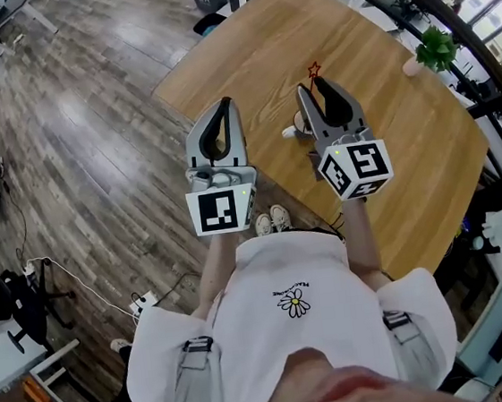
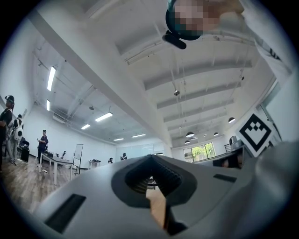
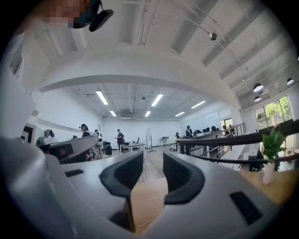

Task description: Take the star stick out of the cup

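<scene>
Both tongs held at the light wooden table (image 1: 244, 57), star stick not gripped
My left tongs (image 1: 222, 102) are pinched tip to tip and empty; my right tongs (image 1: 315, 87) stand wide with only tabletop between them. The thin stick with the red star outline (image 1: 313, 69) stands upright just at 12 o'clock of the right tips, its foot hidden behind them

Grippers: two are counted, left gripper (image 1: 224, 107) and right gripper (image 1: 318, 91).
Star stick (image 1: 313, 69): one is counted.
Cup (image 1: 298, 123): one is counted.
Table (image 1: 244, 61): one is counted.
Potted plant (image 1: 434, 48): one is counted.
</scene>
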Action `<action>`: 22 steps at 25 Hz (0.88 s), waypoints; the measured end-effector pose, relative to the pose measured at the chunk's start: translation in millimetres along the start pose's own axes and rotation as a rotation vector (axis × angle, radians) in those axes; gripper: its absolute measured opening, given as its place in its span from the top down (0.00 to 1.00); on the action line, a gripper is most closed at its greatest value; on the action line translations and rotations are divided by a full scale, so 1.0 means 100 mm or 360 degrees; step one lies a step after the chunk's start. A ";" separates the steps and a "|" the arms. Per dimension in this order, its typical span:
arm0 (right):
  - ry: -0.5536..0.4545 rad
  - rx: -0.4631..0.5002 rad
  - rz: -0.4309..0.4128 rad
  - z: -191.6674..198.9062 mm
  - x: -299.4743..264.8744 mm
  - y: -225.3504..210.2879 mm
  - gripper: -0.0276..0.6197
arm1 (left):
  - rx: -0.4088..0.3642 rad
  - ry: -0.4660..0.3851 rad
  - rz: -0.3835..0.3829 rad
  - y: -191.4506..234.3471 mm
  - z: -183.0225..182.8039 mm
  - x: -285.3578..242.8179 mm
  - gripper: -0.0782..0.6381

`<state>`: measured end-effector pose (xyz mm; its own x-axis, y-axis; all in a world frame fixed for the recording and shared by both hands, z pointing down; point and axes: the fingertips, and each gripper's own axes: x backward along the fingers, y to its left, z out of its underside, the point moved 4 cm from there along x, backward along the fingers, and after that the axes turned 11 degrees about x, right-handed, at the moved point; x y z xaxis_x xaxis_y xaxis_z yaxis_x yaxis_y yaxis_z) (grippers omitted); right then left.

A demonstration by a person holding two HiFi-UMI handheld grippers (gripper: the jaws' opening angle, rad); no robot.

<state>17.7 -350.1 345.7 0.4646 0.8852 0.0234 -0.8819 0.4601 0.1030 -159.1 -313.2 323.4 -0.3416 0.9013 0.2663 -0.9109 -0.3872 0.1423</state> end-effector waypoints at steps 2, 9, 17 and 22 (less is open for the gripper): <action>0.0122 -0.0116 0.0046 0.19 -0.06 -0.18 0.77 | 0.0010 0.0017 -0.0008 0.02 0.04 -0.02 0.87; 0.0571 -0.0364 0.0120 1.13 -0.31 -0.66 0.77 | 0.0017 0.0078 -0.0001 -0.03 0.22 -0.10 0.87; 0.0851 -0.0522 0.0121 1.89 -0.46 -0.77 0.77 | 0.0010 0.0133 -0.0012 -0.08 0.35 -0.14 0.87; 0.0952 -0.0549 0.0101 2.15 -0.44 -0.73 0.81 | 0.0023 0.0127 -0.0013 -0.12 0.37 -0.17 0.87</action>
<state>79.0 -437.1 551.4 0.3747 0.7511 -0.5435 -0.9270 0.3141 -0.2051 -134.1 -331.6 352.7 -0.3519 0.9168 0.1886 -0.9106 -0.3820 0.1578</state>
